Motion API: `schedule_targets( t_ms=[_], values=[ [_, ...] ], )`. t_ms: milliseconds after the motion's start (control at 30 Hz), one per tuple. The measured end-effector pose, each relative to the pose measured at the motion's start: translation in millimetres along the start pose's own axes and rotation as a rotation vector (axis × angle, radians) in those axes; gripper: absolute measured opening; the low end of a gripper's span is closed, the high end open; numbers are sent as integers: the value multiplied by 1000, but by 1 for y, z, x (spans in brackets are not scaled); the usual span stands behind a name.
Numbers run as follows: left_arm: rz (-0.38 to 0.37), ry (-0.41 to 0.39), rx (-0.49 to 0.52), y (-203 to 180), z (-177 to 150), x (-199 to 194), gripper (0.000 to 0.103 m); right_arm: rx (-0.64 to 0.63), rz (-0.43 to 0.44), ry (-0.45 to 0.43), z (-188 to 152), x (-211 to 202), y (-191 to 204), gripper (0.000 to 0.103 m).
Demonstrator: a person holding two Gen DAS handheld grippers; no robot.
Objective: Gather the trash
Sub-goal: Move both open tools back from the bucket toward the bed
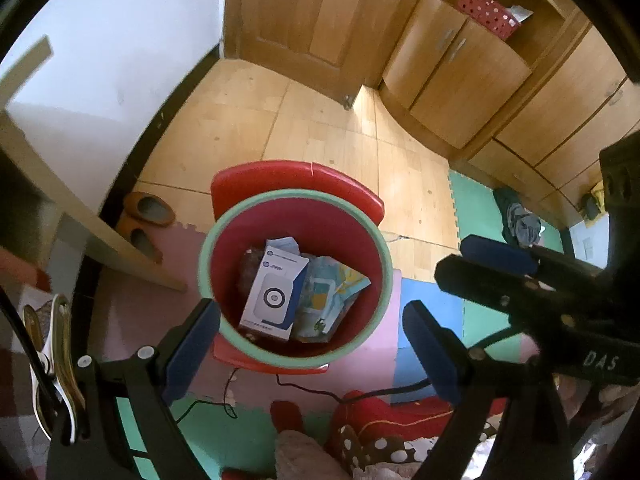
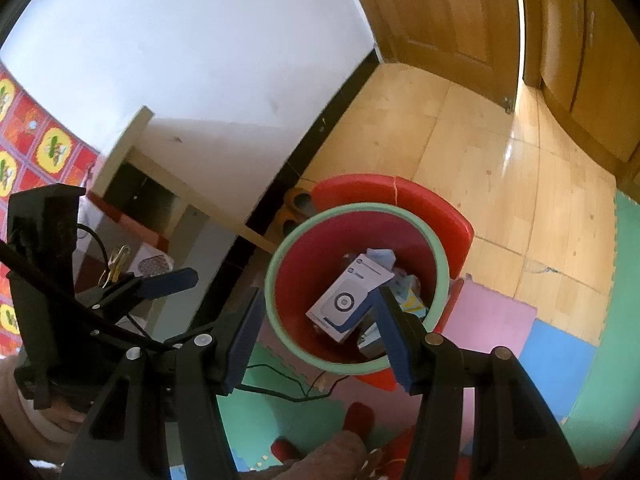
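Closest to the cameras: the left gripper [image 1: 310,344] has its jaws spread wide with nothing between them, and the right gripper [image 2: 316,340] is spread wide and empty too. Both hang above the bin [image 1: 294,200], which stands on the foam mat [image 1: 472,320] on the floor, near the mat's far edge where the wooden floorboards [image 1: 320,128] begin. In the left wrist view the right gripper also pokes in from the right side, and its blue pads [image 1: 496,254] look parted there as well.

Inside the bin: a white box [image 1: 272,300] with a round grey-and-blue graphic lies on top, leaning toward the left wall. A crumpled colourful wrapper [image 1: 332,300] sits just beside it on the right, touching it, and something dark and reddish is tucked behind the box; can't tell what that is. So at least a couple of pieces of trash are already in.

What's left? Hard to call. A black cable [image 1: 304,390] trails across the mat just in front of the bin, and a dark bundle of cloth [image 1: 518,220] lies over by the mat's right edge, but neither obviously reads as trash to me. Slippers [image 1: 146,220] sit by the wall at the left, under the desk edge. Further back there's just the door and cabinets. My guess is this is late in the job, or between pickups.
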State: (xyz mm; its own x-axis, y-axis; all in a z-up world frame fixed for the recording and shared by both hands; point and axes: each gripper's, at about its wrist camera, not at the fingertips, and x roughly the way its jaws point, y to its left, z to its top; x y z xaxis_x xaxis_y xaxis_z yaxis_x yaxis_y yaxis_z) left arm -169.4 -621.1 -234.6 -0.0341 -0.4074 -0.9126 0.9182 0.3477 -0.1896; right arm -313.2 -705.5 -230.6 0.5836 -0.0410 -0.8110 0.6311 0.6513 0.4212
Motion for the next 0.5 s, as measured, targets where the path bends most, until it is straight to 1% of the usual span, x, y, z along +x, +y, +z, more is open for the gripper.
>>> schedule_targets(
  t_ms=[100,233,500],
  values=[
    [6,-29,-13,2,-5,-23,95,-11,6,-19,-2,-13,10,58],
    [-4,-69,-55,12,-13,-57,95,-34,12,-56,-4,-35,32,58],
    [18,-170,-132,41,-31,-129,95,-133,54,-111,-9,-72,96,58]
  ],
)
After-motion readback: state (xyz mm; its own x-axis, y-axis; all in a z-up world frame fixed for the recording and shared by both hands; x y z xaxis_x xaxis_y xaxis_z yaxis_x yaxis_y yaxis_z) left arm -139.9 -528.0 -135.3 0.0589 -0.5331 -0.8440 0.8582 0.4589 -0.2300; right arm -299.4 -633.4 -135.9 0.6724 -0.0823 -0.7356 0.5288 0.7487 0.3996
